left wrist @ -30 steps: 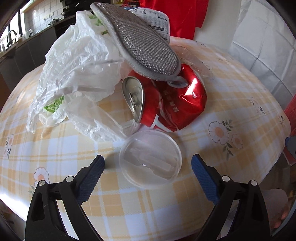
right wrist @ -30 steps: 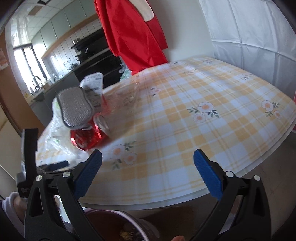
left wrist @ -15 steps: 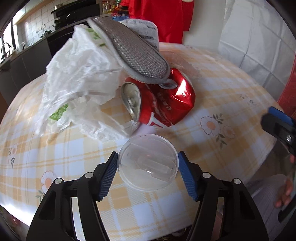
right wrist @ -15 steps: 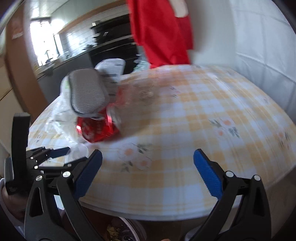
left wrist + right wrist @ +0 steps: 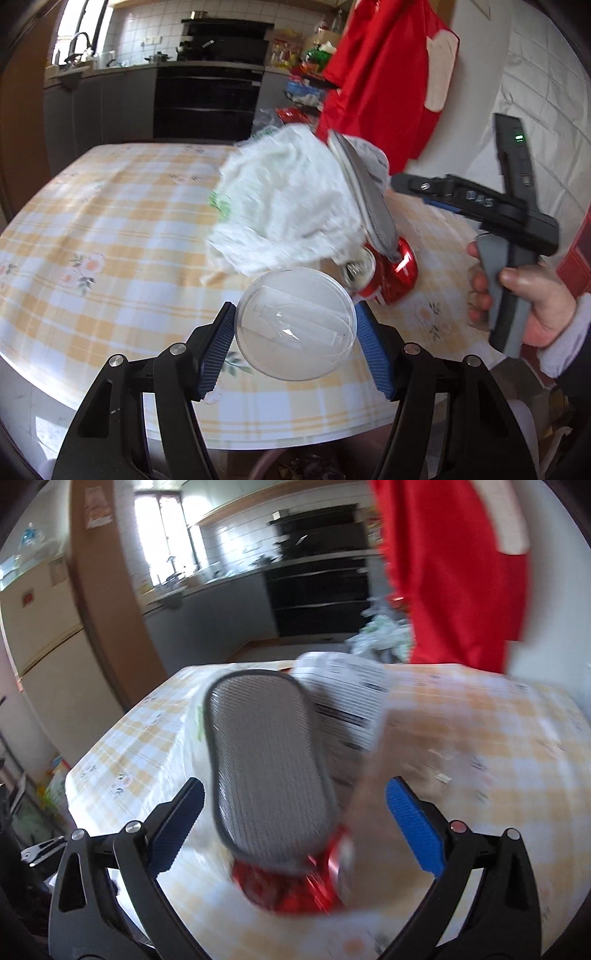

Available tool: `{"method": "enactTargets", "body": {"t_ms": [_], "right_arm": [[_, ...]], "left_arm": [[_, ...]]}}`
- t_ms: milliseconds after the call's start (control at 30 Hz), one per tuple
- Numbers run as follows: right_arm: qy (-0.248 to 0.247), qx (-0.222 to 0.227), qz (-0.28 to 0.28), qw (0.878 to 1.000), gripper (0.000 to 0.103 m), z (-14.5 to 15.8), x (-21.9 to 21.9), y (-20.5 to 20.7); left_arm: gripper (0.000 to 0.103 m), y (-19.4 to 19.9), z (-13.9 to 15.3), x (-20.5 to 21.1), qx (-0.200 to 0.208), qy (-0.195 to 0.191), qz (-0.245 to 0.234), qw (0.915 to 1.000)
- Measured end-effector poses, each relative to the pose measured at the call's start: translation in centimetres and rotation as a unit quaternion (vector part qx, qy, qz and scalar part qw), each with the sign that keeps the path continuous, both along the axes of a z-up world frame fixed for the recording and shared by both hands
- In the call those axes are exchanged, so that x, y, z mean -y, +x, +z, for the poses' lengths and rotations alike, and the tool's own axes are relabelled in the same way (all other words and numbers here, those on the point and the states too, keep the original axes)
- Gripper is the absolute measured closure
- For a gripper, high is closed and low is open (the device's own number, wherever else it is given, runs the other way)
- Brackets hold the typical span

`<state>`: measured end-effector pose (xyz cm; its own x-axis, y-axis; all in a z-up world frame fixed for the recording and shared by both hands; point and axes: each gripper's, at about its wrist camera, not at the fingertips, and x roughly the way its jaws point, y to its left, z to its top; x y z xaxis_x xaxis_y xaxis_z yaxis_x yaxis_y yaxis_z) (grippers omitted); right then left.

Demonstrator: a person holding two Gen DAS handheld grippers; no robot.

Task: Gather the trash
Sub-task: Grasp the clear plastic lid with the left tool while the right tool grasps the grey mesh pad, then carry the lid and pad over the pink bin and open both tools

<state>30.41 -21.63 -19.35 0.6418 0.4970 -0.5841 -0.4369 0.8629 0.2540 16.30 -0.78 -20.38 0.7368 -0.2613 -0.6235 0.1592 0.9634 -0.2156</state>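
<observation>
A clear plastic lid (image 5: 295,325) is pinched by the left gripper (image 5: 295,341); at one o'clock, the grey insole (image 5: 266,764) is straddled by the wide-open, empty right gripper (image 5: 295,827), closing judged next.

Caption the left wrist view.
Left gripper holds clear lid above checked table; trash pile beyond.

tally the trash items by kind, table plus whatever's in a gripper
Clear plastic lid, clamped in the left gripper: 1
White plastic bag: 1
Red can: 1
Grey insole: 1
Printed white wrapper: 1
Total: 5
</observation>
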Motion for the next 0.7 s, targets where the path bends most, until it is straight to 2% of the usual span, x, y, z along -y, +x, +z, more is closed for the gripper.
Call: {"method": "enactTargets", "body": {"t_ms": [67, 233, 533, 600, 700], "right_arm": [[0.008, -0.011, 0.019, 1.0, 0.006, -0.3, -1.1, 1.3], [-0.008, -0.023, 0.043, 0.999, 0.006, -0.6, -2.7, 2.7], [0.034, -0.073, 0.015, 0.997, 0.006, -2.0, -1.5, 4.1], [0.046, -0.086, 0.022, 0.995, 0.009, -2.1, -1.3, 4.0], [0.046, -0.076, 0.017, 0.996, 0.01, -1.5, -1.0, 3.2]], "left_arm": [[0.039, -0.5, 0.8, -1.8, 0.009, -0.004, 0.01, 0.9999], [0.039, -1.0, 1.1, -4.3, 0.019, -0.022, 0.037, 0.9989], [0.039, -1.5, 0.7, -5.4, 0.02, -0.042, 0.042, 0.9981], [0.039, -1.7, 0.8, -5.5, 0.019, -0.046, 0.041, 0.9979], [0.039, -1.9, 1.0, -5.5, 0.02, -0.058, 0.039, 0.9974]]}}
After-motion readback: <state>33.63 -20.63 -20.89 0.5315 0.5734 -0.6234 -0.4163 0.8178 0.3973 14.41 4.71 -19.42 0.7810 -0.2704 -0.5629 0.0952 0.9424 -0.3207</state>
